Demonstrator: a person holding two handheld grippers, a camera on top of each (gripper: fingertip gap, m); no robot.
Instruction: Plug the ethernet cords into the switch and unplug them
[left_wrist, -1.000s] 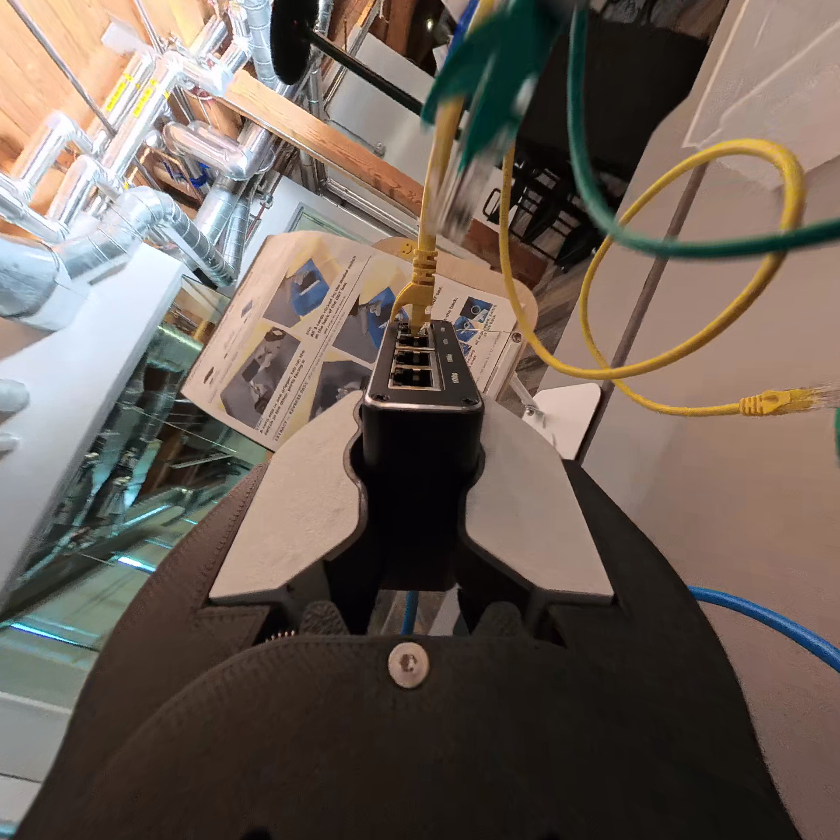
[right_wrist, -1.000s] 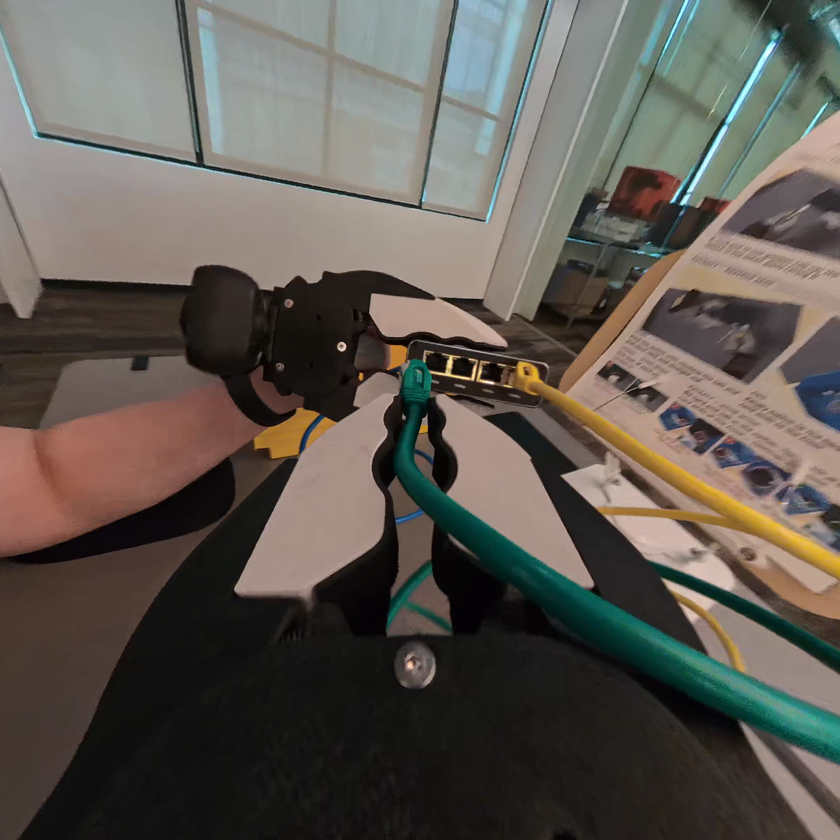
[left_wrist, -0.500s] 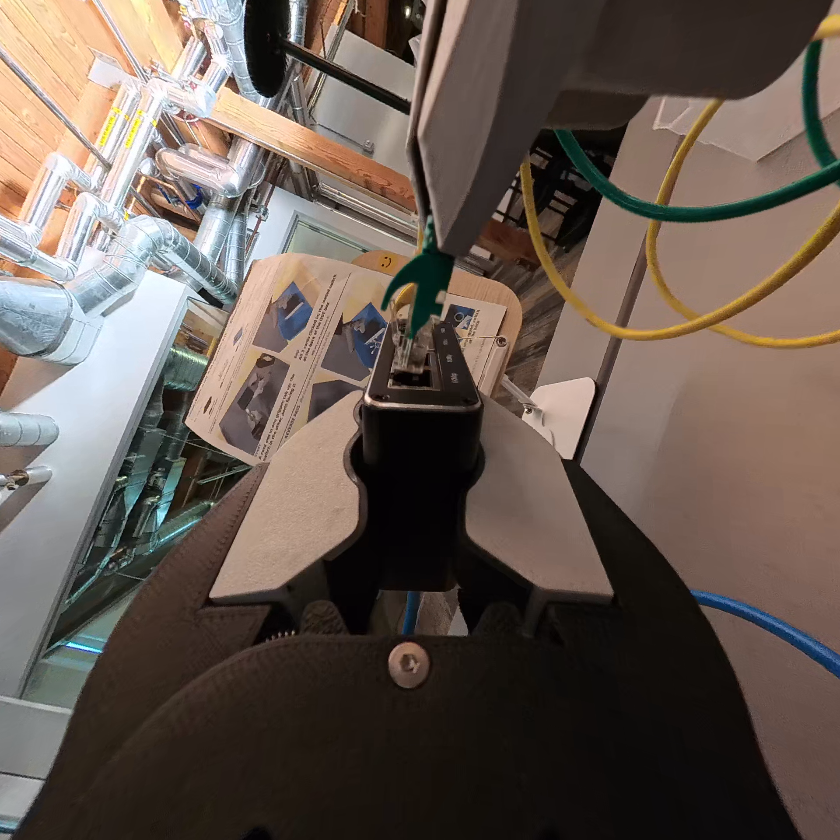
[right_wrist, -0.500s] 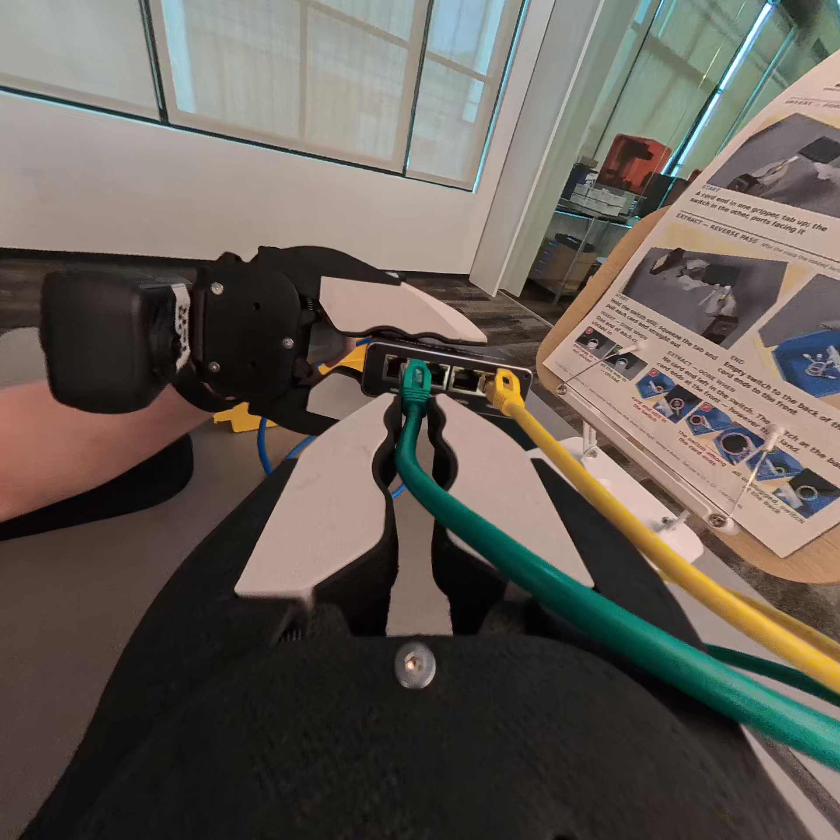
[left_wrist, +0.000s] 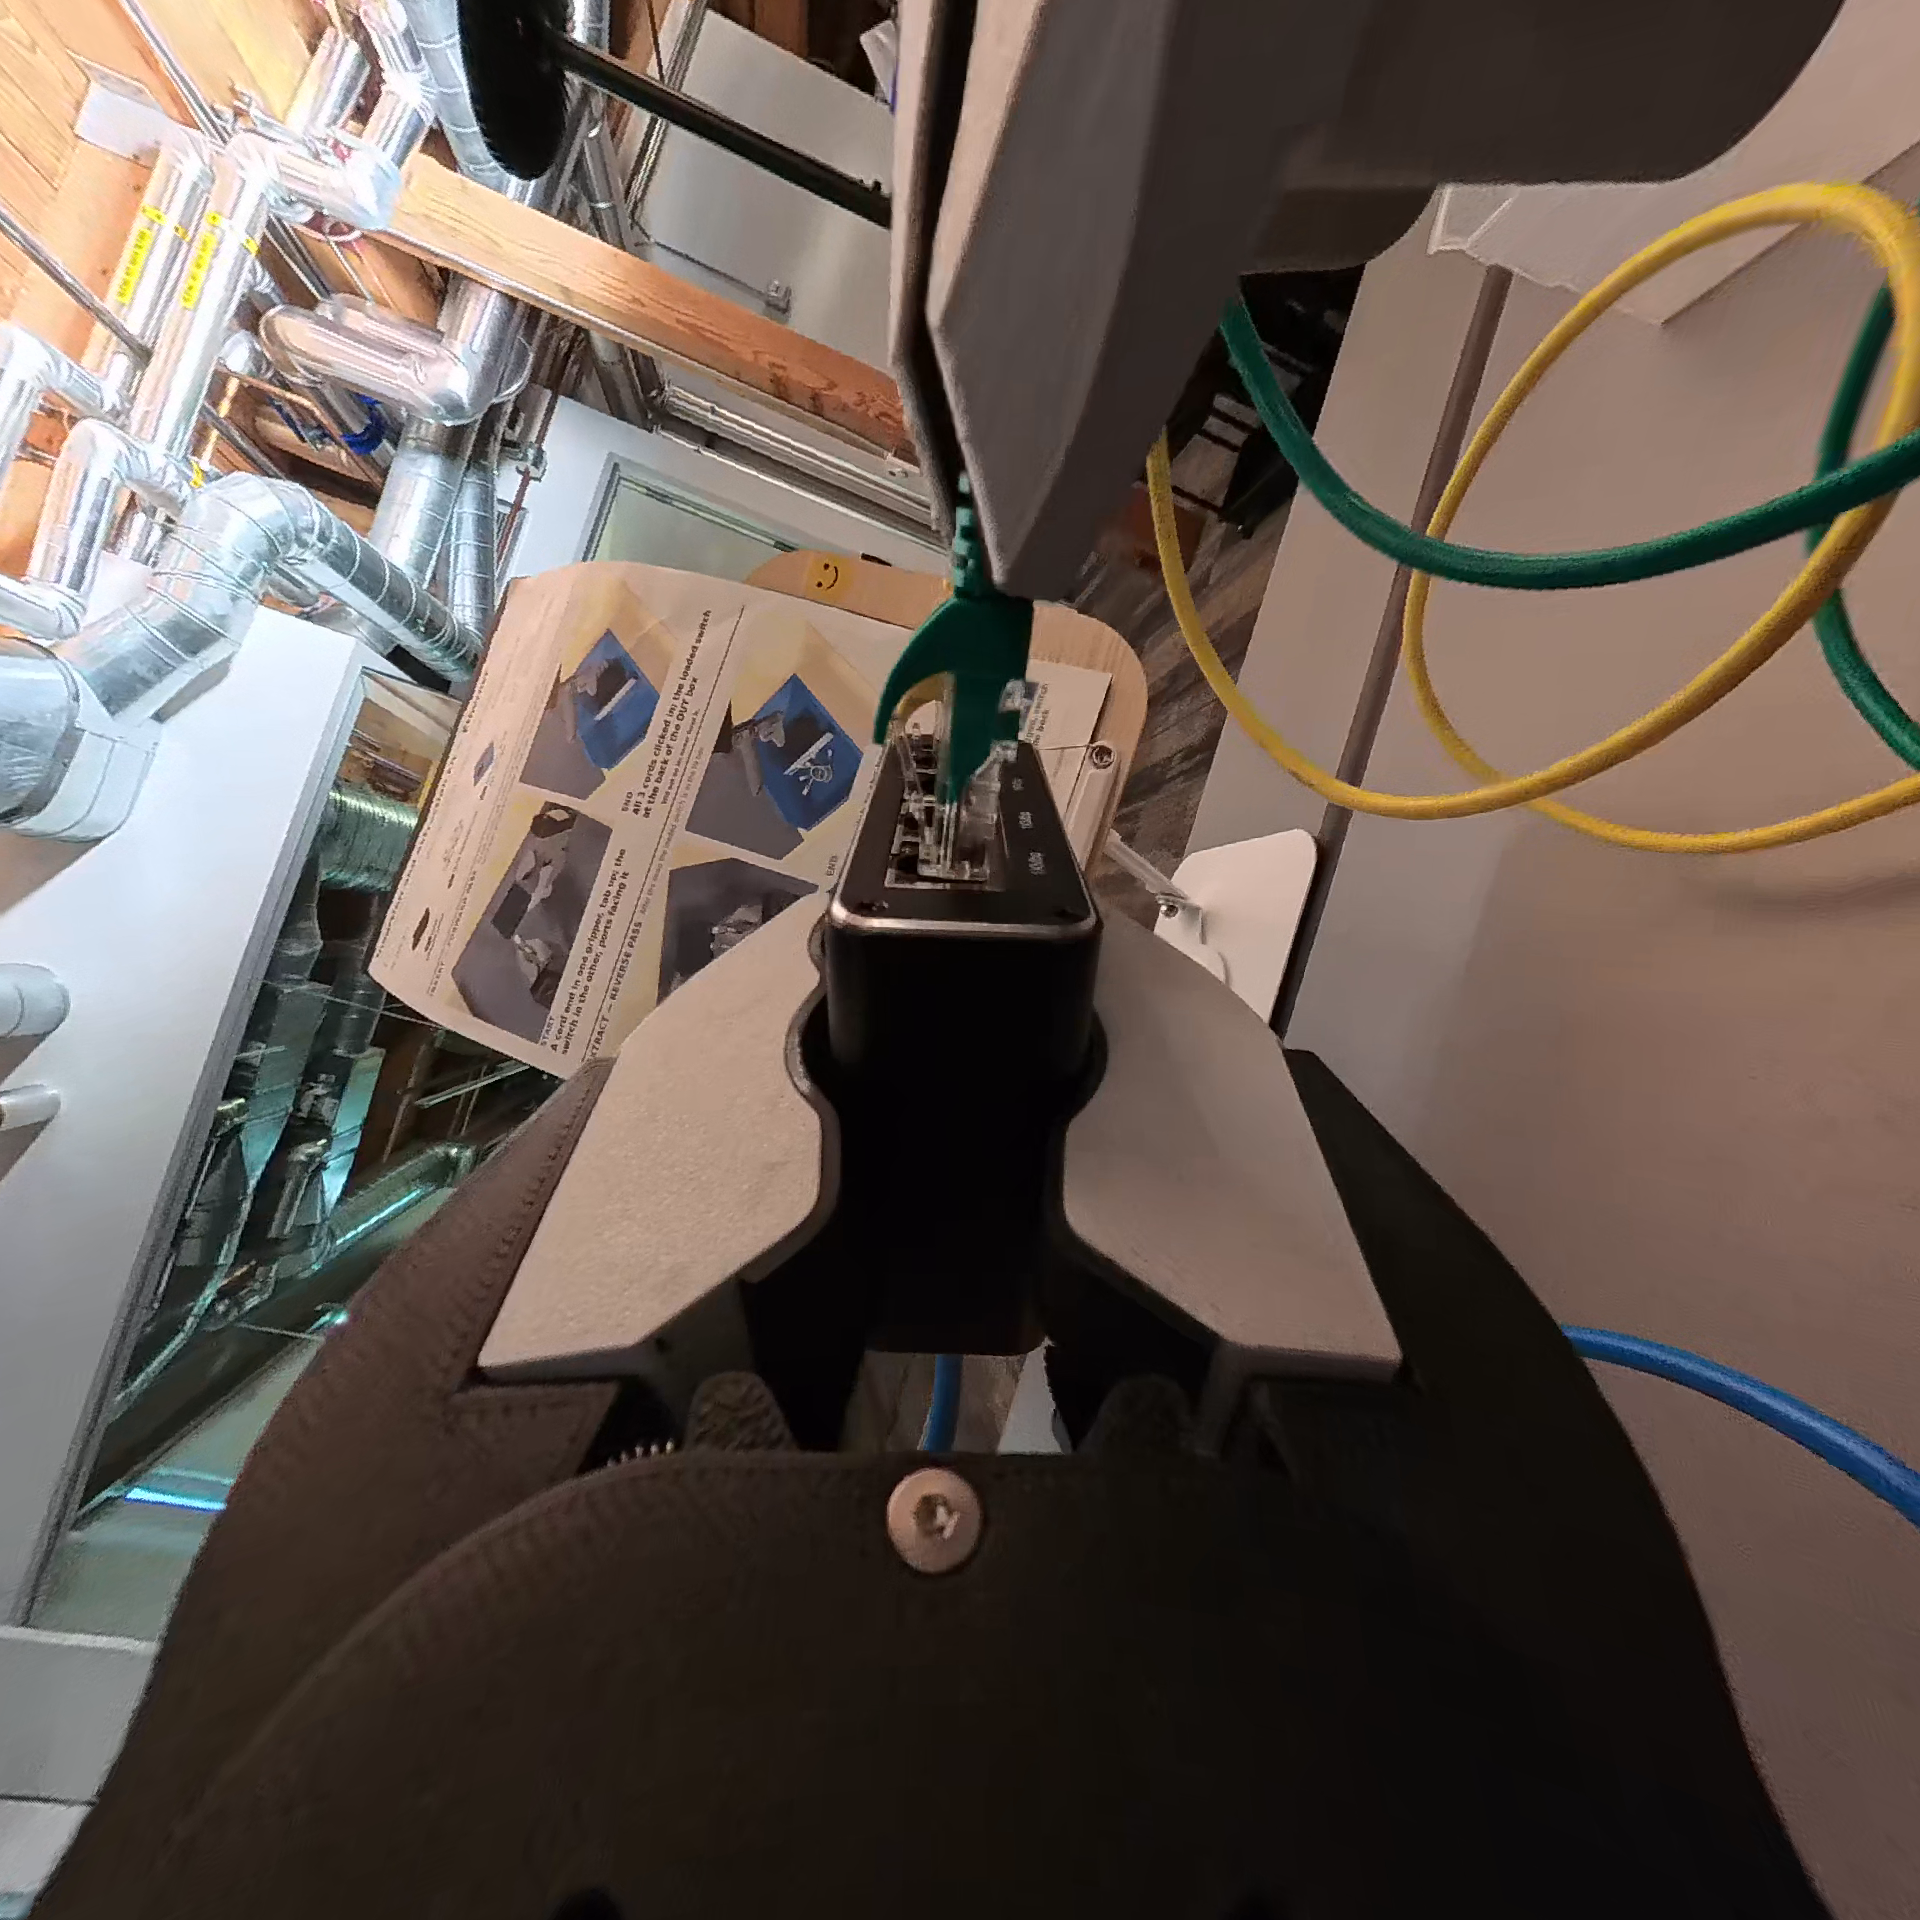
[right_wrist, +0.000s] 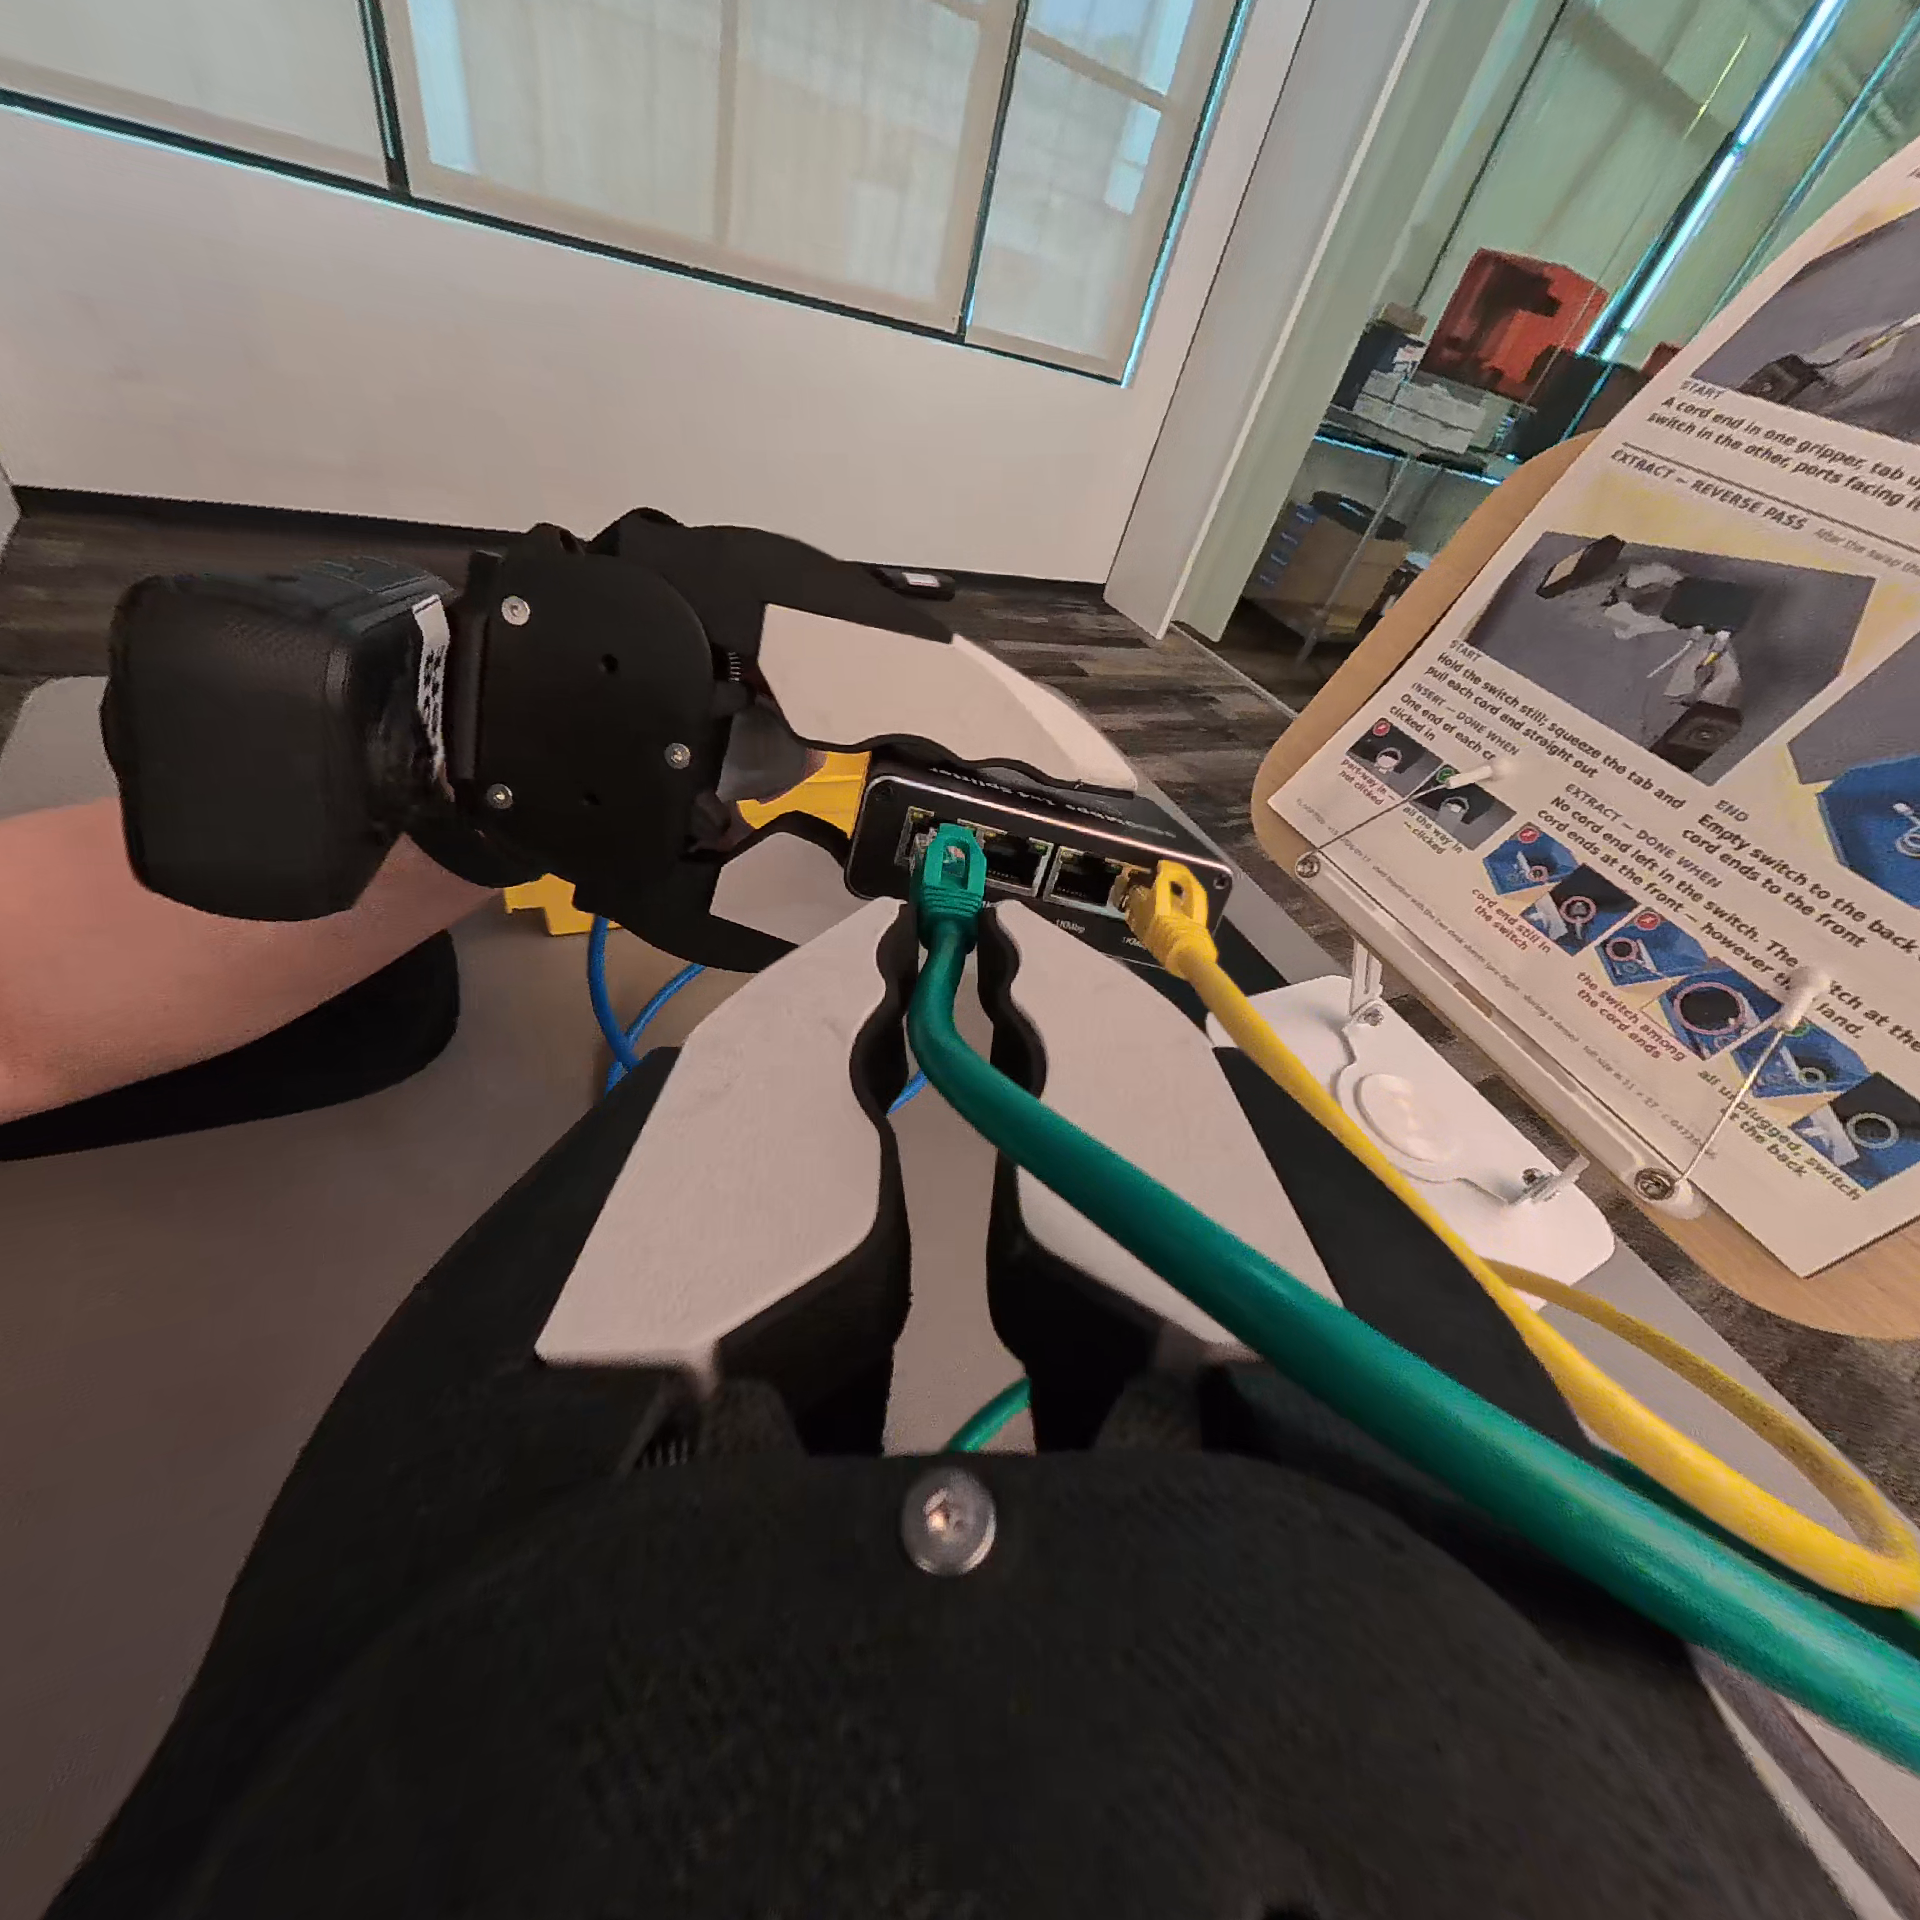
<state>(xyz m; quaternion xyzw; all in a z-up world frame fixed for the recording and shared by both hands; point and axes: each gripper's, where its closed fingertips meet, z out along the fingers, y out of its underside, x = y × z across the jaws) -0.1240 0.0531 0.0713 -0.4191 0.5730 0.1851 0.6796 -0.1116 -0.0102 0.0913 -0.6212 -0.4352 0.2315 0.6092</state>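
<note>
Your right hand-held gripper (right_wrist: 940, 961) faces the switch (right_wrist: 1039, 847): two middle ports lie open between green cord (right_wrist: 945, 894) and yellow cord (right_wrist: 1169, 914); the instruction board (right_wrist: 1621, 831) crowds the right.

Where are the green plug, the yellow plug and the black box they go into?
green plug (right_wrist: 951, 873): right wrist view, on its boot at the port.
yellow plug (right_wrist: 1169, 906): right wrist view, on its boot at the far-right port.
switch (right_wrist: 1039, 805): right wrist view, on its black top edge.
</note>
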